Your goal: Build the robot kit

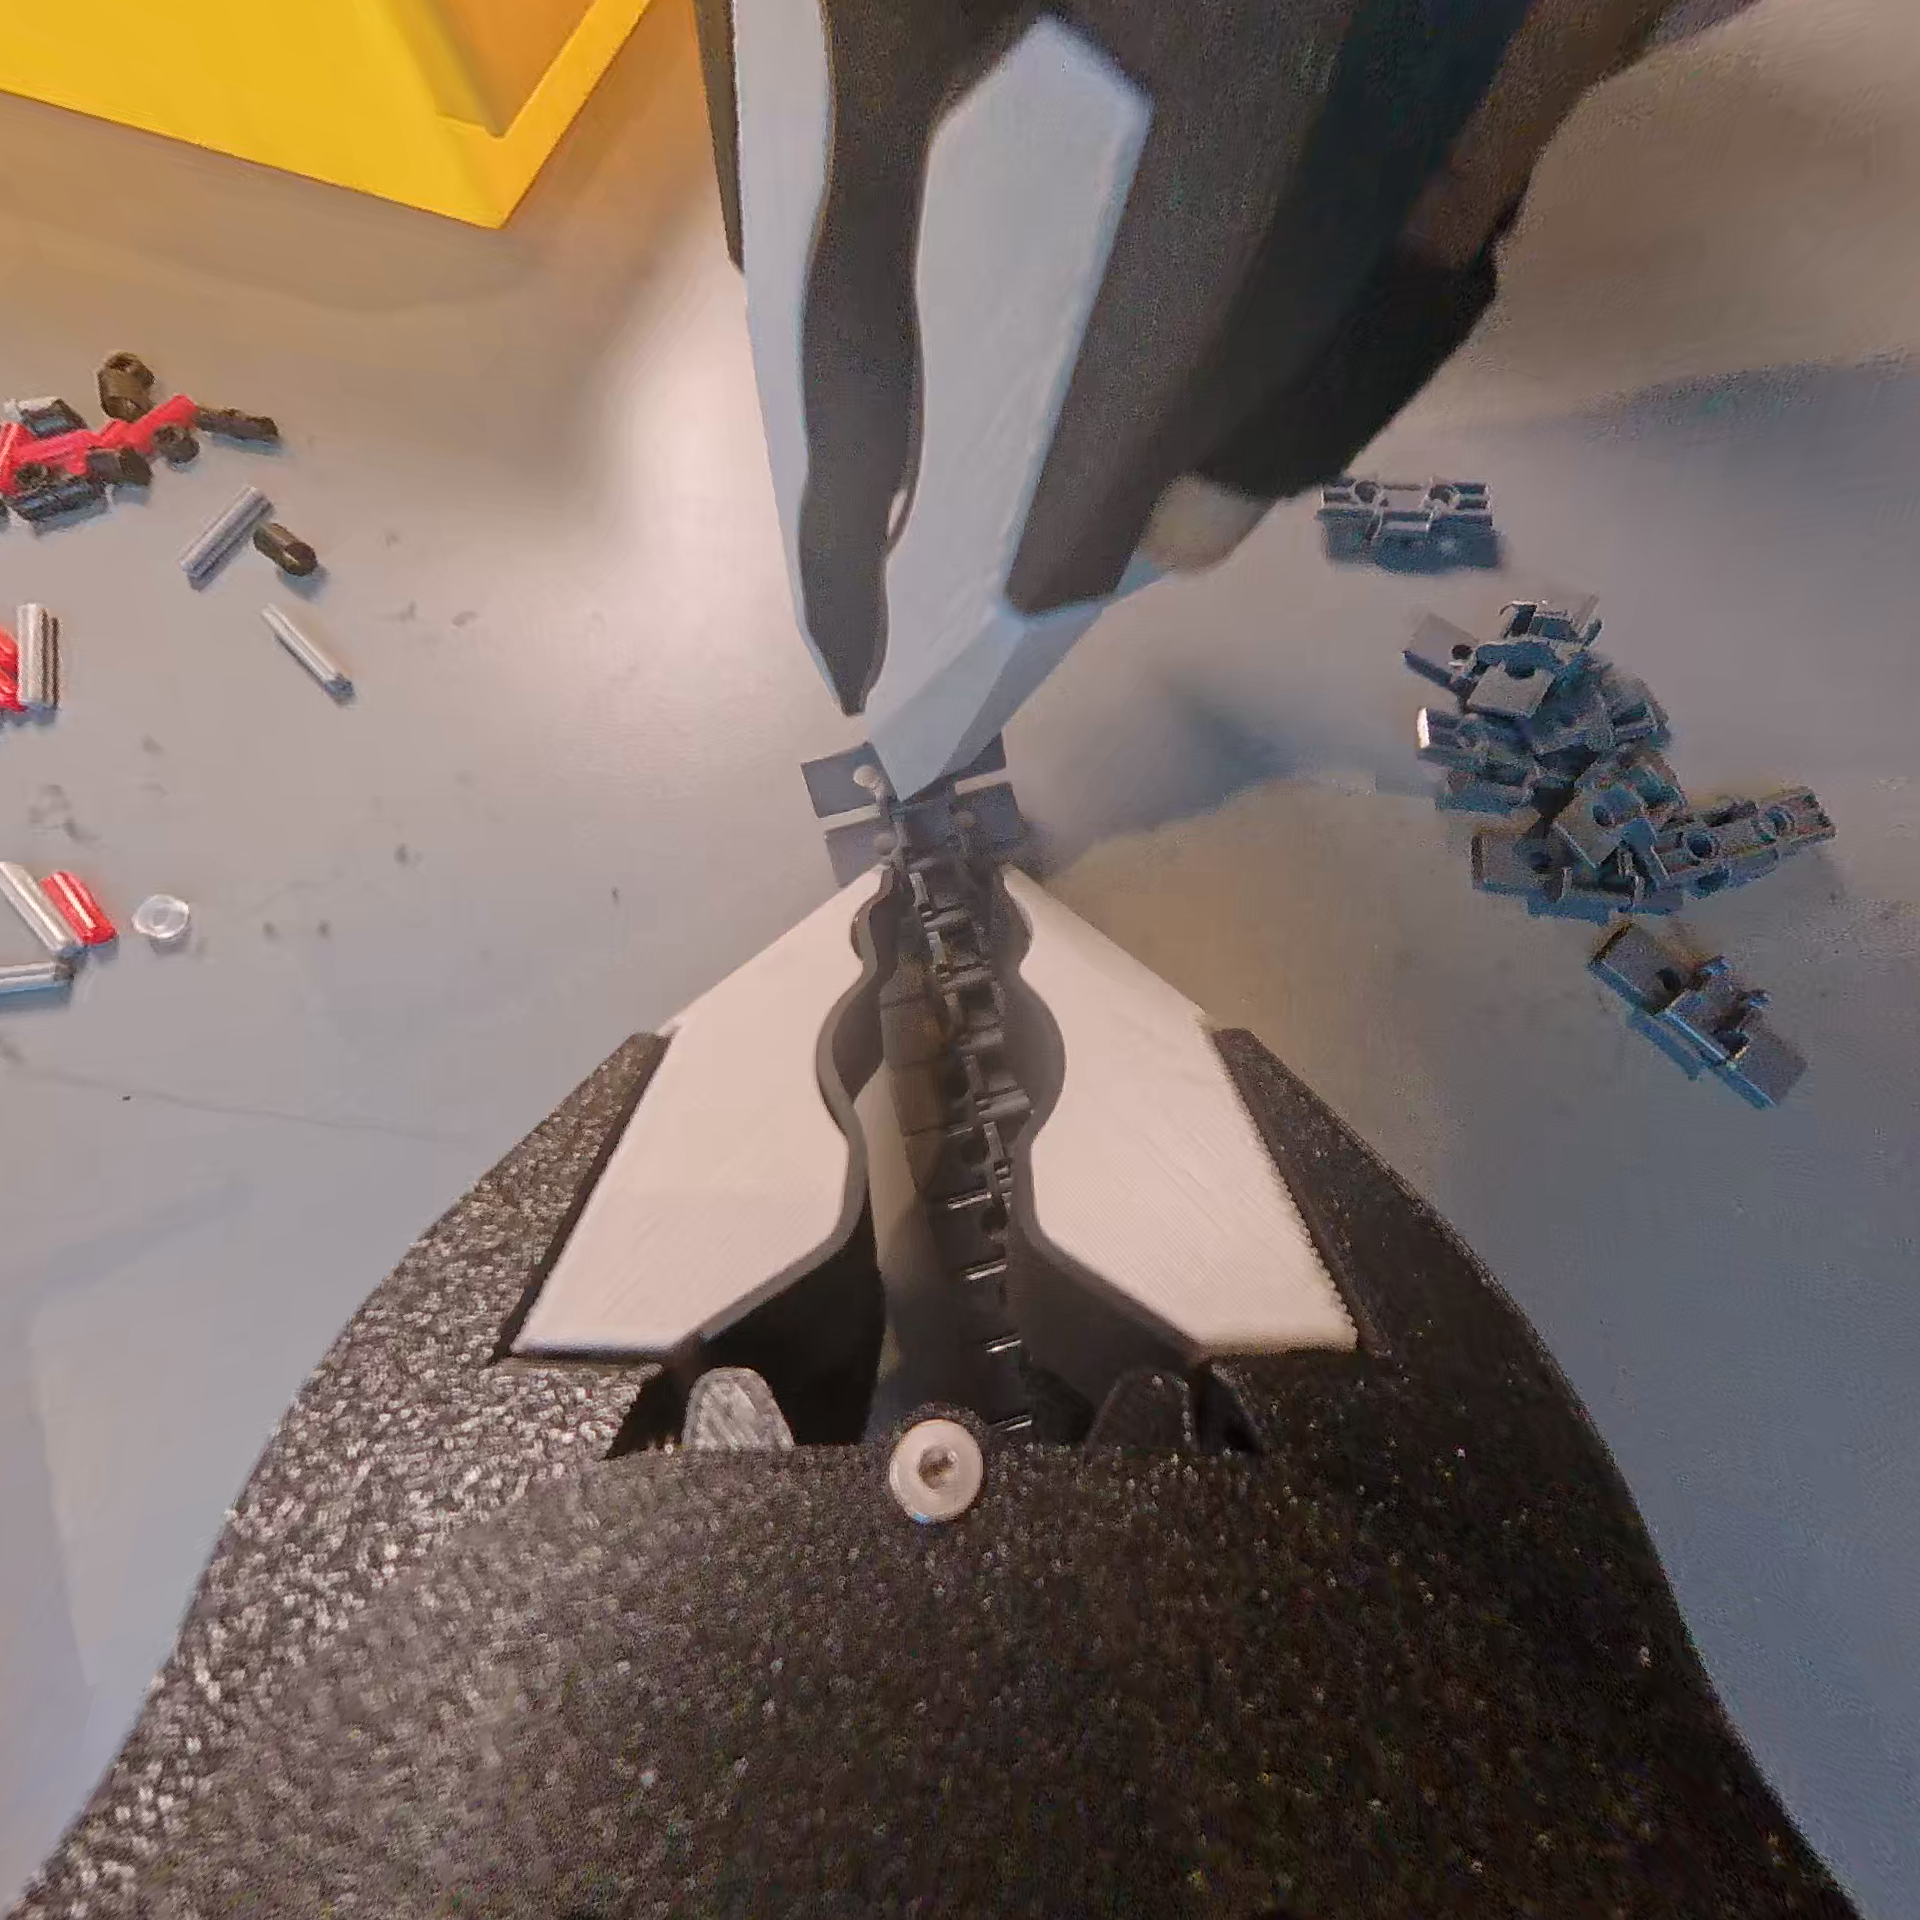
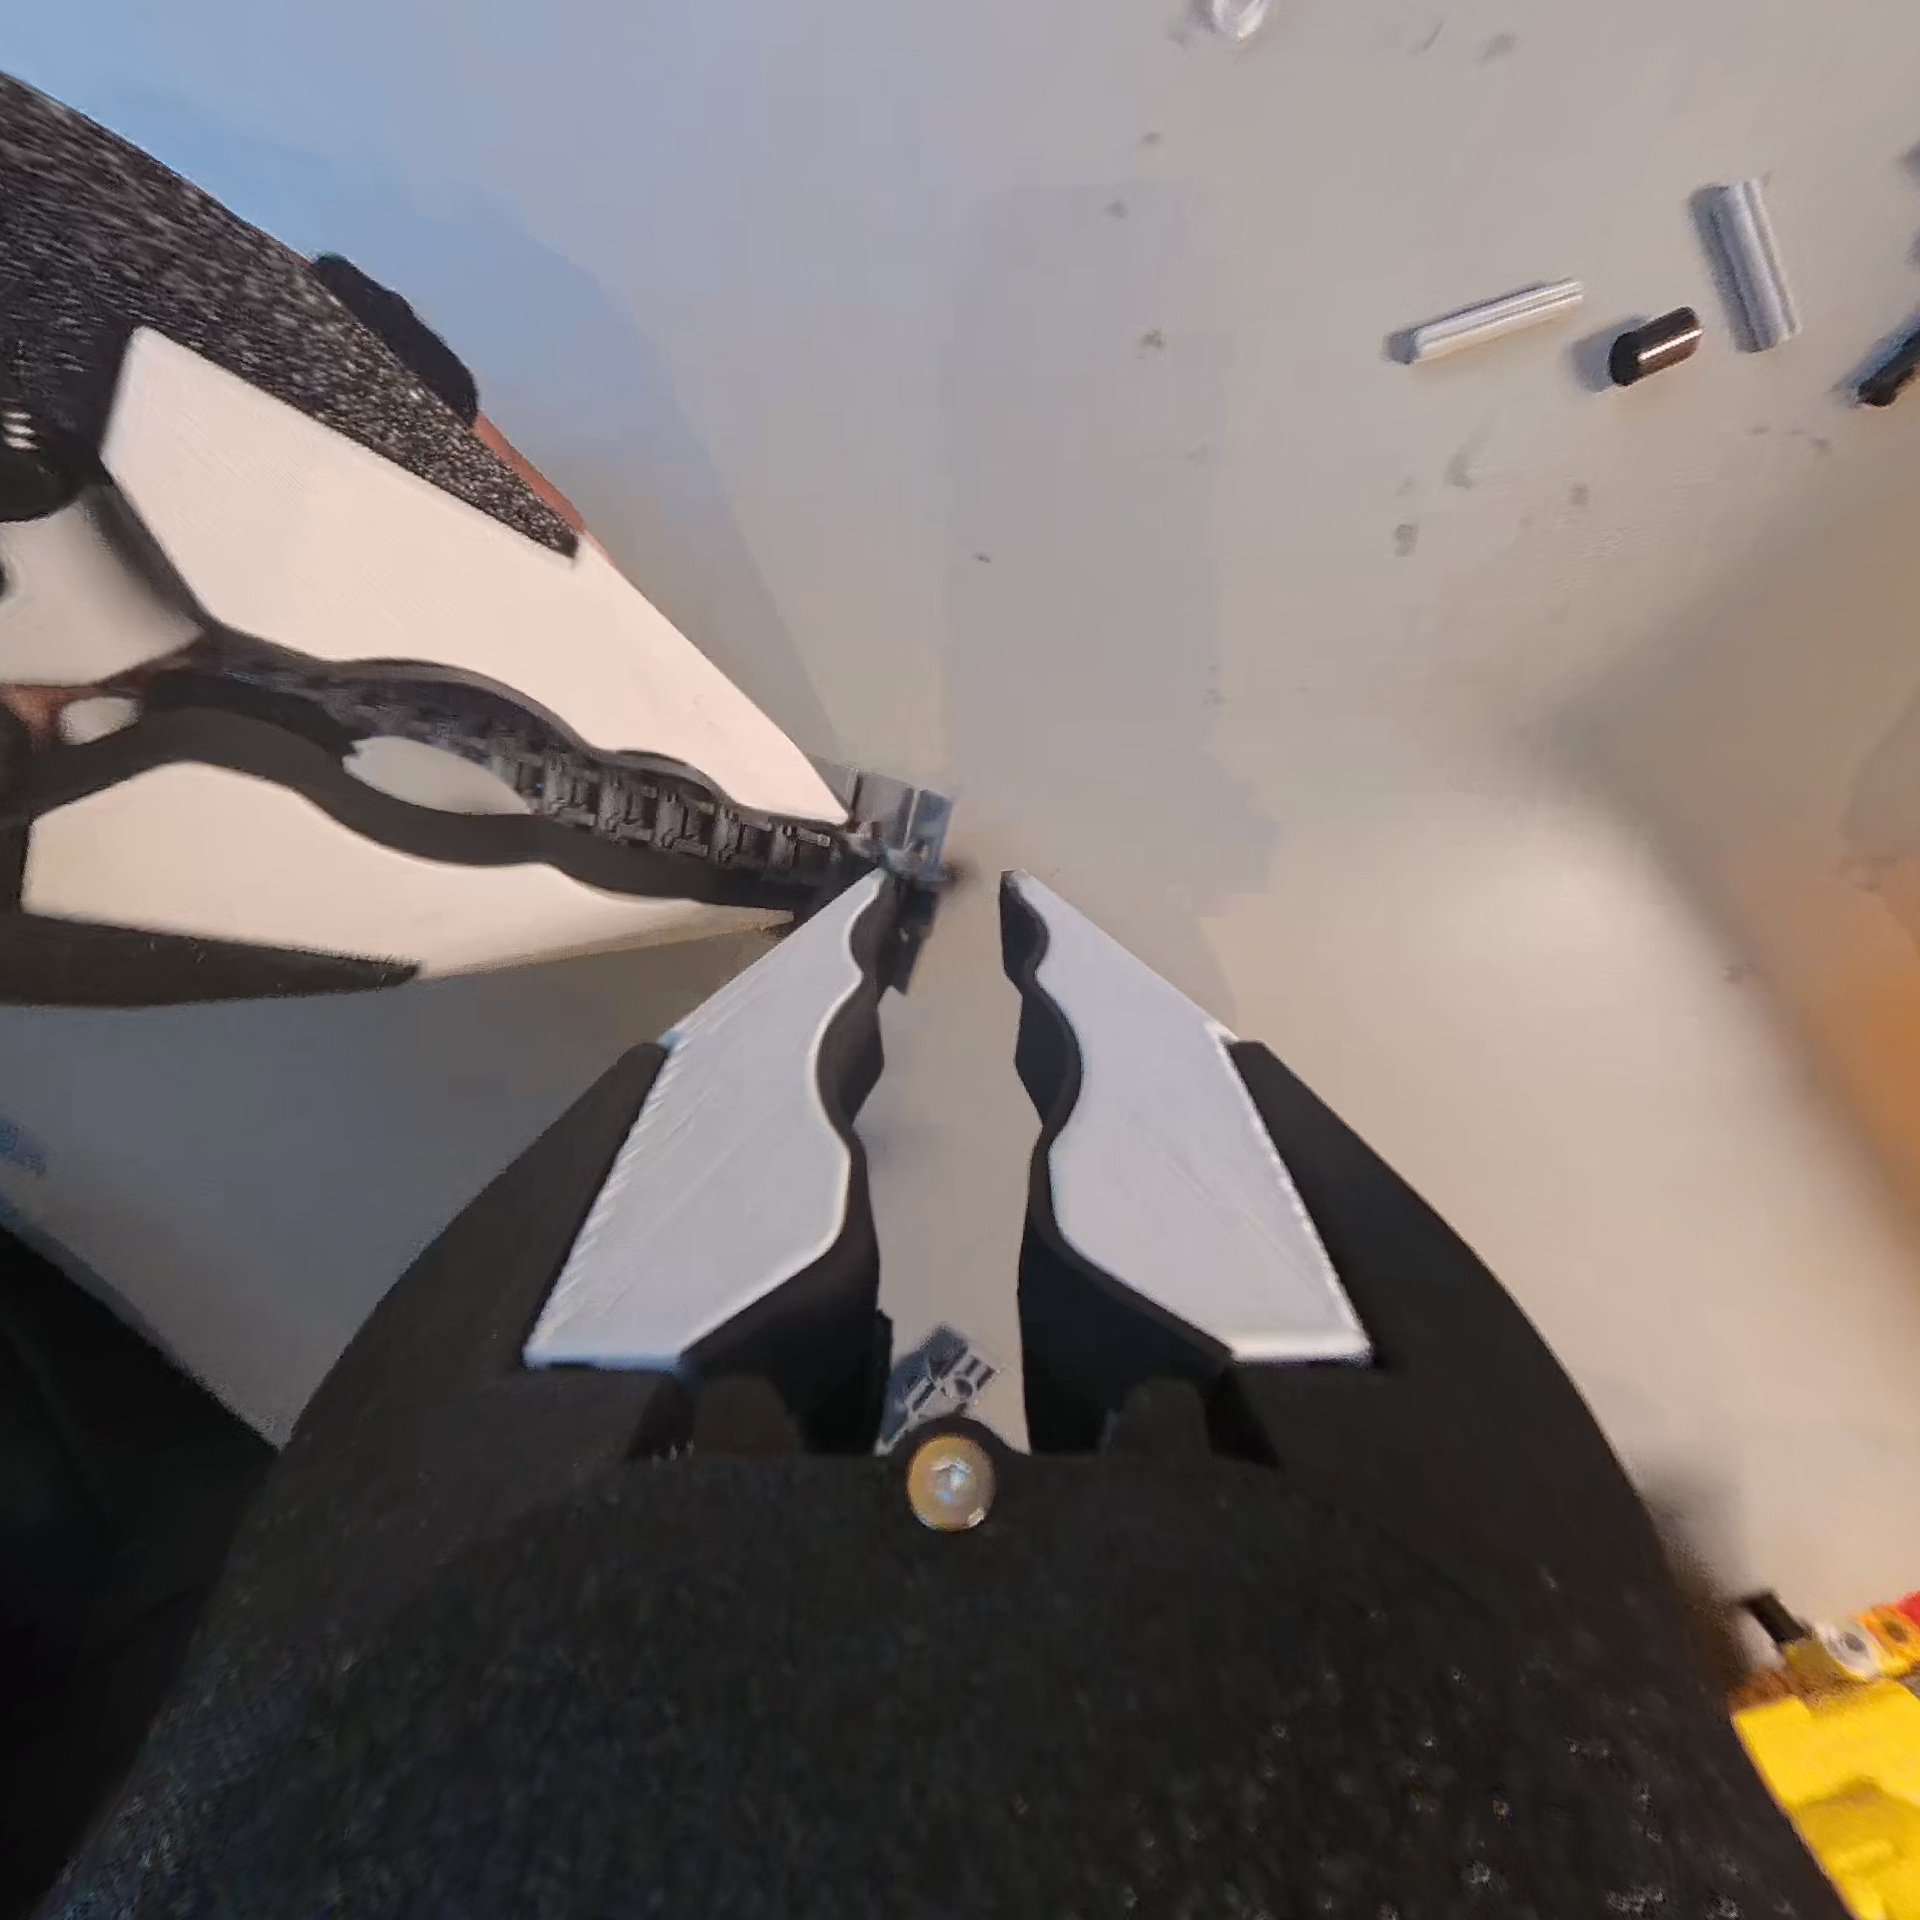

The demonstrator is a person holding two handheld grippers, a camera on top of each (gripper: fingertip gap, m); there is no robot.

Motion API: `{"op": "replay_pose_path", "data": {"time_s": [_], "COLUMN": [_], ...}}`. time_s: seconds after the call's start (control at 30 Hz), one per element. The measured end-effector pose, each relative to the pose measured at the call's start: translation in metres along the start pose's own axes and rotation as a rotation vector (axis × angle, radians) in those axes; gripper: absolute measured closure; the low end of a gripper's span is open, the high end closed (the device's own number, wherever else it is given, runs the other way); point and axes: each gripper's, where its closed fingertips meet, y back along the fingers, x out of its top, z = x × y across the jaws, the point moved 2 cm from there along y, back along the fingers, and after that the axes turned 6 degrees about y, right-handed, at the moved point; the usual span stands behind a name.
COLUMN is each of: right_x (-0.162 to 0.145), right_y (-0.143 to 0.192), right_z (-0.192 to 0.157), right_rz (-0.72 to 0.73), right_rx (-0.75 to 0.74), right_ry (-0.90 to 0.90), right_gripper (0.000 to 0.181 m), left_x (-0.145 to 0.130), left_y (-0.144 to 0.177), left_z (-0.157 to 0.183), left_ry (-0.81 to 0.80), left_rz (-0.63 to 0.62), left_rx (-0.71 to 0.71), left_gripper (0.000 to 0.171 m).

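A pale grey table (image 1: 447,1195) fills nearly all of both views; no wall, floor or window shows. Its surface is smooth and matt, flecked with small dark scuffs and smudges, thickest on the left of the left wrist view and in the upper right of the right wrist view. Light falls unevenly across it: cool bluish patches lie beside warmer beige ones, and soft-edged shadows spread over the right of the left wrist view. In the right wrist view a warm orange glow tints the table's right side, while the upper left corner looks bluish.
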Motion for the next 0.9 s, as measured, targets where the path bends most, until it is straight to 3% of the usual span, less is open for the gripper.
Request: {"op": "replay_pose_path", "data": {"time_s": [0.03, 0.23, 0.37, 0.5, 0.67, 0.83, 0.9], "right_x": [0.001, -0.009, -0.039, -0.06, -0.025, -0.018, -0.018], "right_y": [0.005, 0.052, 0.066, 0.06, 0.042, 0.0, -0.002], "right_z": [-0.001, 0.009, 0.004, -0.013, -0.037, -0.023, -0.023], "right_rz": [0.049, 0.319, 0.335, 0.371, 0.528, 0.393, 0.385], "right_rx": [0.048, 0.067, 0.03, -0.049, -0.081, -0.1, -0.036], "right_ry": [-0.025, -0.119, -0.074, 0.073, 0.261, 0.265, 0.22], "right_gripper": [0.155, 0.153, 0.155, 0.164, 0.172, 0.177, 0.179], "left_x": [0.0, -0.003, -0.005, -0.006, -0.007, -0.01, -0.012], "left_y": [0.001, 0.002, 0.004, 0.005, 0.006, 0.009, 0.011], "left_z": [0.001, 0.005, 0.007, 0.009, 0.01, 0.011, 0.009], "left_ry": [-0.007, -0.028, -0.071, -0.094, -0.126, -0.147, -0.145], "left_rz": [0.006, -0.007, -0.013, -0.008, -0.006, -0.005, -0.005], "left_rx": [-0.007, -0.04, -0.071, -0.116, -0.14, -0.133, -0.13], "left_gripper": [0.158, 0.158, 0.158, 0.156, 0.153, 0.151, 0.15]}}
